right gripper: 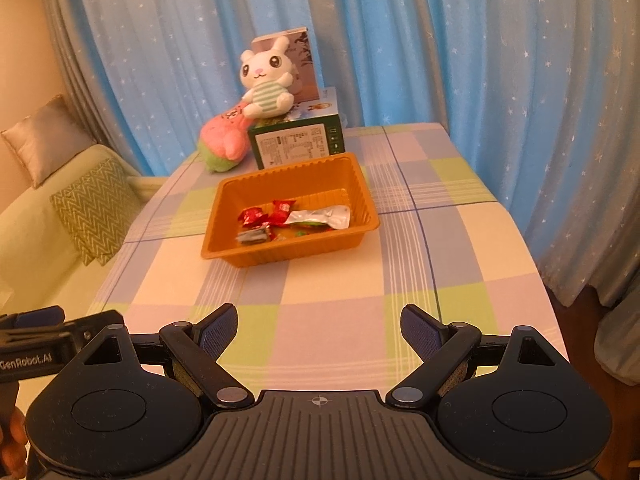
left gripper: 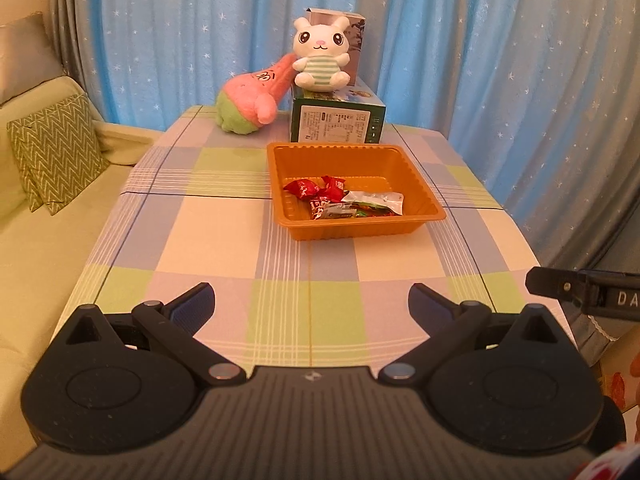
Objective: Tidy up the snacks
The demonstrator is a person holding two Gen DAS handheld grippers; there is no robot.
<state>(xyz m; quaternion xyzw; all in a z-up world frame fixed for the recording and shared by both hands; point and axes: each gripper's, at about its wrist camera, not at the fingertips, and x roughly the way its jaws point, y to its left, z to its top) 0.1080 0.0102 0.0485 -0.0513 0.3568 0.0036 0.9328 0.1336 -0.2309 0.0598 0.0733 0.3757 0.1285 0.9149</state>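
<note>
Item: snack tray (left gripper: 412, 222), orange plastic, ribbed walls, shallow. Location: middle of the table (left gripper: 224, 240), on a checked cloth, just in front of a green printed box (left gripper: 338, 122).

Contents: red-wrapped sweets (left gripper: 316, 189), a silvery foil sachet (left gripper: 376, 200), and a small grey-green packet (left gripper: 338, 212), all bunched in the near half of the tray; the far half is bare. No snack lies loose on the cloth in either view, so the sorting looks complete or nearly so.

Grippers: left gripper (left gripper: 312, 300) jaws spread wide, nothing between them. Right gripper (right gripper: 320, 326) likewise wide and empty. Both hang over the near edge of the table, well apart from the tray.

Risks, as judged:
- The tray is light and thin-walled; a gripper reaching in and catching the near rim could tip or slide it, and the wrappers would spill.
- The foil sachet is flat and slick; a pinch on its edge may slip.
- The white rabbit toy (left gripper: 320, 56) sits on the box and the pink plush (left gripper: 250, 98) leans at its side; a push on the tray against the box could topple them.
- The two grippers hang close side by side and may knock together.
</note>
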